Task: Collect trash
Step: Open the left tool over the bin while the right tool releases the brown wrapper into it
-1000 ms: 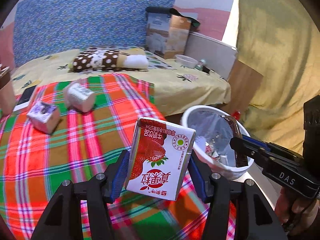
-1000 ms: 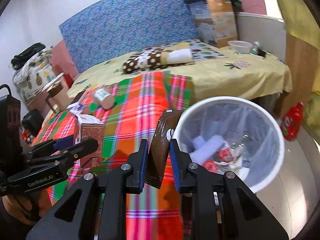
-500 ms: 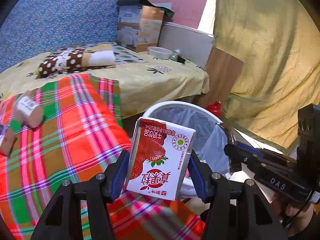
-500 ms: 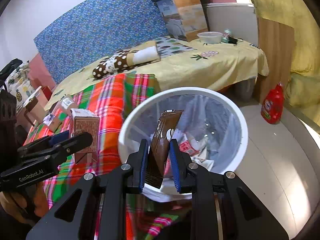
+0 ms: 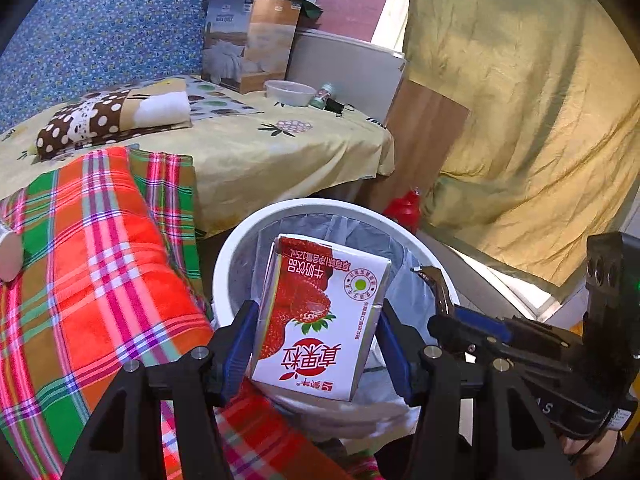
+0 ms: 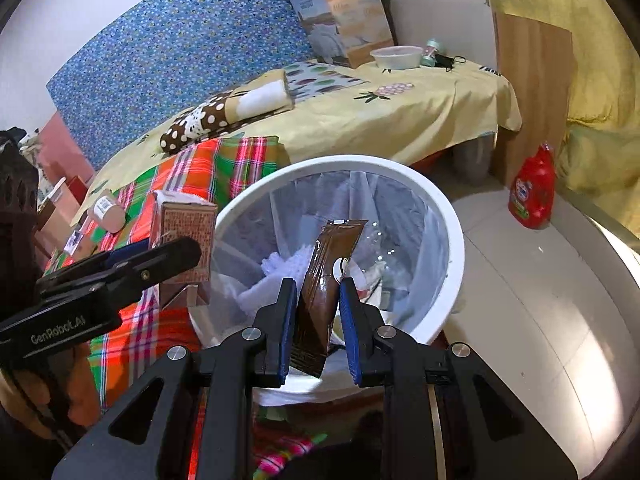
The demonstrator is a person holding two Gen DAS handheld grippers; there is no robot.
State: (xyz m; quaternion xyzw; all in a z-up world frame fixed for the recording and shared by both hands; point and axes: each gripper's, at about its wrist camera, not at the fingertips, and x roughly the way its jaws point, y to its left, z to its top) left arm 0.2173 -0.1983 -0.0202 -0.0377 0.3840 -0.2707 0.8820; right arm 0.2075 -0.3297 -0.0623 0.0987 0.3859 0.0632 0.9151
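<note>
Holding both grippers over the white bin point(image 6: 452, 236), you had trash clamped in each. Your left gripper point(image 5: 316, 344) was closed on a strawberry milk carton point(image 5: 320, 316), its blue pads pressed against the carton's two sides, and the carton hung upside down above the bin's near rim, beside the edge of the plaid blanket point(image 5: 100, 264). Your right gripper point(image 6: 318, 320) was squeezed nearly together on a flat brown wrapper point(image 6: 326, 276), which stood upright between the pads, over the bin's lined inside where white crumpled paper point(image 6: 288, 268) and clear plastic already lay. A small cup point(image 6: 107, 209) rested on its side on the blanket, and a red bottle point(image 6: 534, 190) stood on the floor beyond the bin.
</note>
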